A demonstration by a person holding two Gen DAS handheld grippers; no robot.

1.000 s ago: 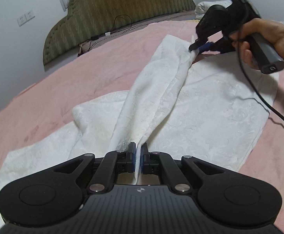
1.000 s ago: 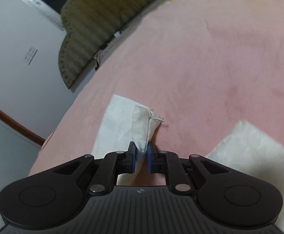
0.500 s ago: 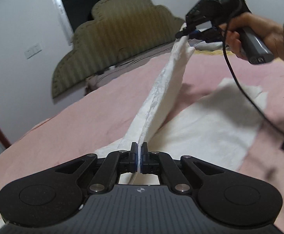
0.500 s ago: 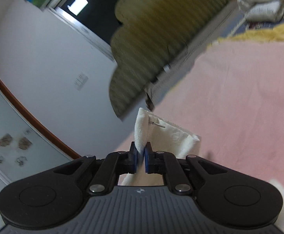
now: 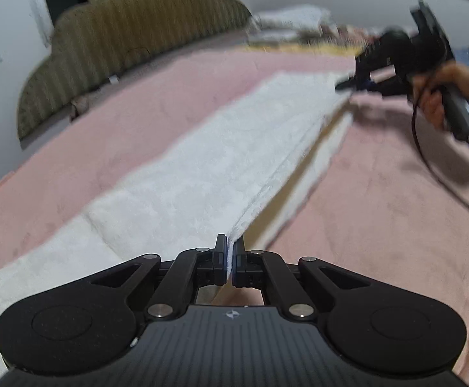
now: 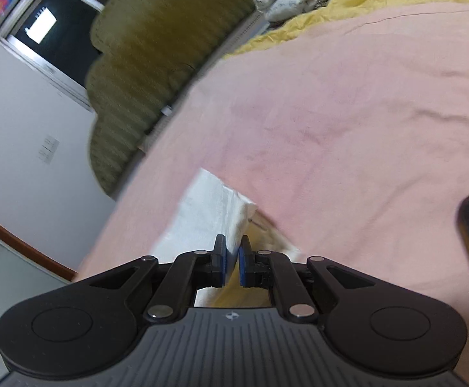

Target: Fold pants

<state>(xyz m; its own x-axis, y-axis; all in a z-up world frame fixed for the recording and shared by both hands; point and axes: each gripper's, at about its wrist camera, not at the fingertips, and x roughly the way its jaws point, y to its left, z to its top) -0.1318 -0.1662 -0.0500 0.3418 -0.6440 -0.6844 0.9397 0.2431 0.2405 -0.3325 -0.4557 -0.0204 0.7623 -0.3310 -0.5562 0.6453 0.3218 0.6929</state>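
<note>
Pants: white, textured, stretched as one long band across the pink bed, a second layer lying flat beneath the raised edge
Left hand-held gripper: jaws pressed together on the near end of the raised fabric edge, at the bottom centre of the left wrist view
Right hand-held gripper: at the far end of the same edge, upper right in the left wrist view; its own camera shows the blue pads clamped on a thick bunch of white cloth, though that view is blurred
Long axis: the band runs away from the left hand-held gripper toward the upper right, straight to the right one, so the two grips mark its two ends
Held edge: taut and lifted clear of the lower layer, with a shadowed gap between them
Lie of the fabric: the upper layer slopes down and to the left of the held edge; the lower layer shows to its right
Likely step: laying one leg over the other lengthwise, judging by the doubled layers
Coming move hinges on: both ends travelling sideways together, keeping the edge parallel to the layer beneath
Nearer hand: left for the near end, right for the far end
Risk: uneven lowering could skew the edges
</note>
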